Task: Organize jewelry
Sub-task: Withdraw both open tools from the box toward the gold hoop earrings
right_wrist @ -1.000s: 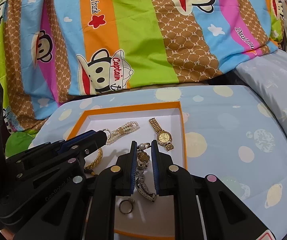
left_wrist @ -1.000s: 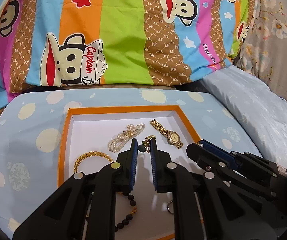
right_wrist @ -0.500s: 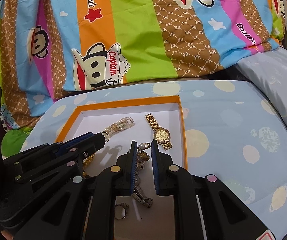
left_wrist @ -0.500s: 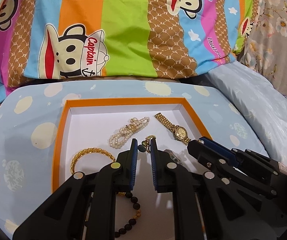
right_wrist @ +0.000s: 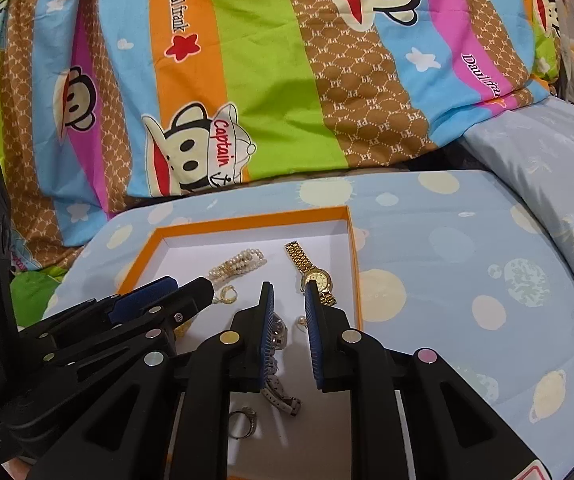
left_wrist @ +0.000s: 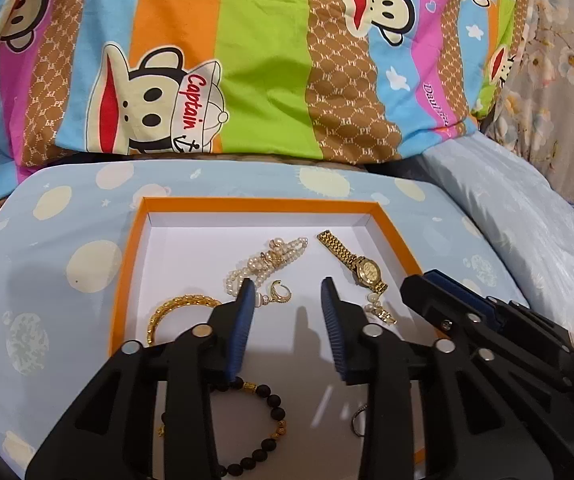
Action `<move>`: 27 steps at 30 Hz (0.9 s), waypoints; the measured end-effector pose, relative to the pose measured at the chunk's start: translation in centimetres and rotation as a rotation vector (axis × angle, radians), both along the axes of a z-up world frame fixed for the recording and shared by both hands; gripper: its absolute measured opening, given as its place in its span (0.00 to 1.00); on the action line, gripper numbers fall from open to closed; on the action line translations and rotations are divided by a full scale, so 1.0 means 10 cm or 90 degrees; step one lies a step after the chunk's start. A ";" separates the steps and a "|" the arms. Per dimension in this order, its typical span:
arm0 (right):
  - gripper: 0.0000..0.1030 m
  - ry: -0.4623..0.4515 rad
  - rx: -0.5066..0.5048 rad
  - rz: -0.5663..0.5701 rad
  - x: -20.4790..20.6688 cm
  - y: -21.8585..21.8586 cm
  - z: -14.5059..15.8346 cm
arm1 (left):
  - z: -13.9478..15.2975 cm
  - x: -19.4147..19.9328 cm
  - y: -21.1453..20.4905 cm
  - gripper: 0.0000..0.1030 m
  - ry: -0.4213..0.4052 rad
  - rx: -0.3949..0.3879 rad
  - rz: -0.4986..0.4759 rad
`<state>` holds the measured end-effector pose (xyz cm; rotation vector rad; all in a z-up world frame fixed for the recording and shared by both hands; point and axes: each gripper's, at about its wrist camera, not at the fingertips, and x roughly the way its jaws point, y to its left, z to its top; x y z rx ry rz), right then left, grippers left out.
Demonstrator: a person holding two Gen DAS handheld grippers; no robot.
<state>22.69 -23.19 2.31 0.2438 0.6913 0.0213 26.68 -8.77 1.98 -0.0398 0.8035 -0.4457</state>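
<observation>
An orange-rimmed white box (left_wrist: 255, 205) (right_wrist: 247, 222) holds the jewelry. In the left wrist view it holds a pearl bracelet (left_wrist: 267, 260), a gold watch (left_wrist: 361, 266), a gold earring (left_wrist: 279, 292), a gold chain bracelet (left_wrist: 175, 308), a black bead bracelet (left_wrist: 263, 432) and a pearl earring (left_wrist: 379, 310). My left gripper (left_wrist: 287, 292) is open and empty above the box floor. My right gripper (right_wrist: 289, 294) is open and empty, over a silver watch (right_wrist: 277, 384), next to a ring (right_wrist: 243, 420) and the gold watch (right_wrist: 313, 276).
The box sits on a light blue cushion (left_wrist: 67, 248) (right_wrist: 467, 280) with pale dots. A striped monkey-print blanket (left_wrist: 247, 60) (right_wrist: 287, 80) rises behind it. A pale blue pillow (left_wrist: 527, 220) lies at the right.
Both grippers have opened. The earring pieces they held now lie on the box floor. Both grippers have drawn back slightly.
</observation>
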 end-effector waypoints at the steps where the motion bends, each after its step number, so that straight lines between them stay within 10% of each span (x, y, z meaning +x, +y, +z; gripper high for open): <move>1: 0.20 -0.005 0.001 -0.001 -0.04 0.00 0.03 | 0.03 -0.02 0.01 0.34 -0.003 -0.002 0.001; 17: 0.28 0.008 0.014 -0.003 -1.18 0.17 0.02 | 0.38 -0.93 0.63 0.51 -0.027 -0.004 -0.005; 27: 0.29 0.065 0.016 0.004 -1.76 0.31 -0.31 | 0.09 -1.49 1.19 0.58 0.025 0.004 0.037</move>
